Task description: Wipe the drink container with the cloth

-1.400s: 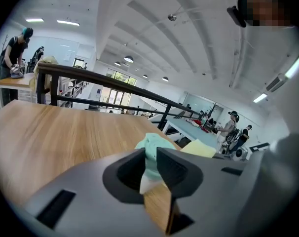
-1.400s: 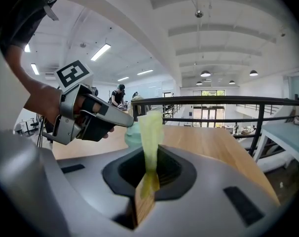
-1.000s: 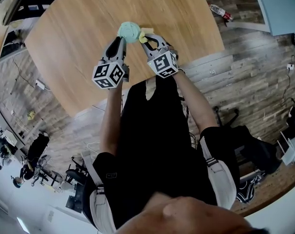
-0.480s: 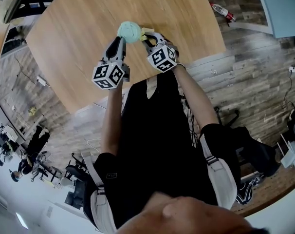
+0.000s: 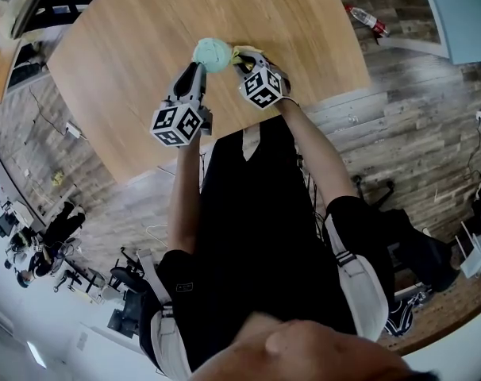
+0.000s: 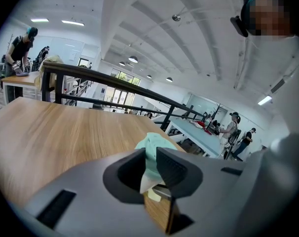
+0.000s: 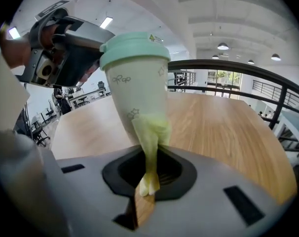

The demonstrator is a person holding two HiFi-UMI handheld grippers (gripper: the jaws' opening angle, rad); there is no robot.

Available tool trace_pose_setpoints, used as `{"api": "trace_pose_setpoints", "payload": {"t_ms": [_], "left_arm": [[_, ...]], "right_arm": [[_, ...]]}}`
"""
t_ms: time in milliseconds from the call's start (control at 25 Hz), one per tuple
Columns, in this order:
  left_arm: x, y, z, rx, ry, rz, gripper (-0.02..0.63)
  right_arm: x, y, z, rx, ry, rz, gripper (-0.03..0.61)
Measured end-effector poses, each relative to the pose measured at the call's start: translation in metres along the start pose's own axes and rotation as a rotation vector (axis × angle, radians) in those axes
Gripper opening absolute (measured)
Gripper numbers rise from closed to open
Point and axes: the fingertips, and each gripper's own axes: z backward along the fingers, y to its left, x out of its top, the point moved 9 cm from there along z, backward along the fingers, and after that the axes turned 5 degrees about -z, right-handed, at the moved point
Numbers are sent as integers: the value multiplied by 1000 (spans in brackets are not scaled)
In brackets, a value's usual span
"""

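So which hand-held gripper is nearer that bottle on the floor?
The right. The right hand-held gripper, holding the cloth, is on the side of the cup toward the bottle; the left hand-held gripper is on its far side.

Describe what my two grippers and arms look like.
The left gripper and right gripper are grey shells with dark jaws, each carrying a white cube of black square markers. No cables show. The forearms are bare; the top is black.

Bright, even light comes from ceiling lamps (image 7: pixel 222 46) and strips (image 6: pixel 75 22). Every view bends hard at the edges, and both gripper views have dark corners. The cup (image 7: pixel 137 83) is sharp; the cloth (image 7: pixel 150 152) near the lens is soft. The counter (image 5: pixel 145 46) is evenly lit.
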Motion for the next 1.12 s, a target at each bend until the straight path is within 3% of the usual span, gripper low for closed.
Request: {"api": "trace_pose_setpoints", "payload": {"t_ms": [240, 600, 1120], "left_arm": [[5, 2, -2, -21, 35, -26, 80], [9, 17, 0, -137, 106, -100, 84], [19, 26, -10, -342, 180, -200, 84]], "right_arm": [[14, 3, 17, 10, -48, -17, 44], [52, 32, 55, -47, -151, 29, 43], [43, 56, 48, -249, -140, -65, 44]]}}
